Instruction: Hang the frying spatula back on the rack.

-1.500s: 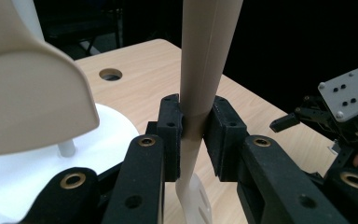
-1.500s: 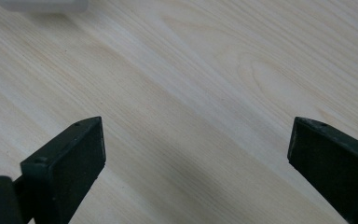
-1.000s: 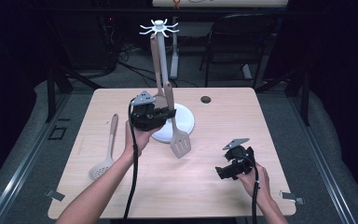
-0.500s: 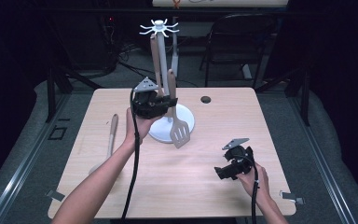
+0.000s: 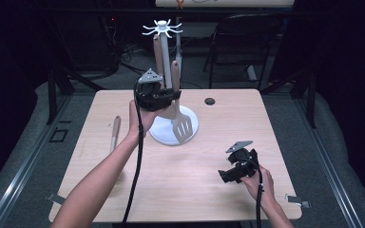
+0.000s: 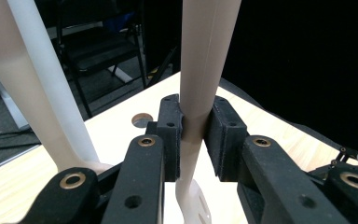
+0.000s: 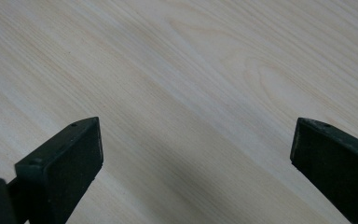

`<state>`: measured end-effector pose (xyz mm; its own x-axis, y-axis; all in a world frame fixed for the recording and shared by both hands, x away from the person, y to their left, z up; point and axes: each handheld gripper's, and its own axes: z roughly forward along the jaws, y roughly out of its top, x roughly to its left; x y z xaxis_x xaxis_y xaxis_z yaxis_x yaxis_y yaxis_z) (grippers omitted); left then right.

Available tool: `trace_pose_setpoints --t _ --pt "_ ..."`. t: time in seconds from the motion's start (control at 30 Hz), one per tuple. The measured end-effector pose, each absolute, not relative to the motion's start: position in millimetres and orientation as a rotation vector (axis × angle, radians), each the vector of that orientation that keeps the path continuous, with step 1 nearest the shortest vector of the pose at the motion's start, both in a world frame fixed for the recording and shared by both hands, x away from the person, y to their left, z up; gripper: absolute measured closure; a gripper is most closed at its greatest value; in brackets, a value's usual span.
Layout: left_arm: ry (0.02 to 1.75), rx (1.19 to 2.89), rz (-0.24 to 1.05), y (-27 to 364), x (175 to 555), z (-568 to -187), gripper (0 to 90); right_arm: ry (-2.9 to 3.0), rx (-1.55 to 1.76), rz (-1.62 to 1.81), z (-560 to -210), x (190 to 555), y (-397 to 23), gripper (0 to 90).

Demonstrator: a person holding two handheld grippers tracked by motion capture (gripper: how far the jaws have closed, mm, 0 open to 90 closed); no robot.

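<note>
Above the white stand (image 5: 162, 130), my left gripper (image 5: 167, 96) is squeezed tight on the handle of the slotted spatula (image 5: 182, 127) — in the left gripper view its pads (image 6: 173, 137) press both sides of the pale handle. The spatula hangs upright, its blade over the round base, near the tall pole with hooks (image 5: 162, 27) on top. I think the pick-up is done, but the hanging is not — the handle top sits below the hooks. One wooden tool (image 5: 158, 54) already hangs there. Another utensil (image 5: 115, 133) lies on the table (image 5: 228, 114), waiting. My right gripper (image 5: 228, 175) rests low, jaws wide apart, holding nothing.
</note>
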<state>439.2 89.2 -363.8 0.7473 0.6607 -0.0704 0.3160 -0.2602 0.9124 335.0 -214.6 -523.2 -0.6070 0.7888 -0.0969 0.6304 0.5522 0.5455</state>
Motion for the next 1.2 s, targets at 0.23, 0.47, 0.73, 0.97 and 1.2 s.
trace_pose_setpoints --t 0.23,0.47,0.73,0.97,1.2 --pt "0.755 1.878 0.406 88.1 447.8 -355.8 76.4 2.470 1.155 0.649 -524.3 335.5 -213.2 2.2" --pt "0.760 1.871 0.430 89.2 454.3 -346.5 76.4 2.474 1.154 0.641 -525.0 335.7 -213.0 2.2" --pt "0.748 1.886 0.454 86.6 460.0 -333.6 76.3 2.490 1.136 0.590 -524.8 335.7 -211.5 2.3" --pt "0.759 1.888 0.458 86.4 467.8 -321.9 76.3 2.487 1.137 0.607 -526.6 335.6 -211.2 2.3" --pt "0.778 1.882 0.455 87.7 474.2 -314.8 76.2 2.496 1.130 0.623 -527.4 335.6 -210.2 2.3"
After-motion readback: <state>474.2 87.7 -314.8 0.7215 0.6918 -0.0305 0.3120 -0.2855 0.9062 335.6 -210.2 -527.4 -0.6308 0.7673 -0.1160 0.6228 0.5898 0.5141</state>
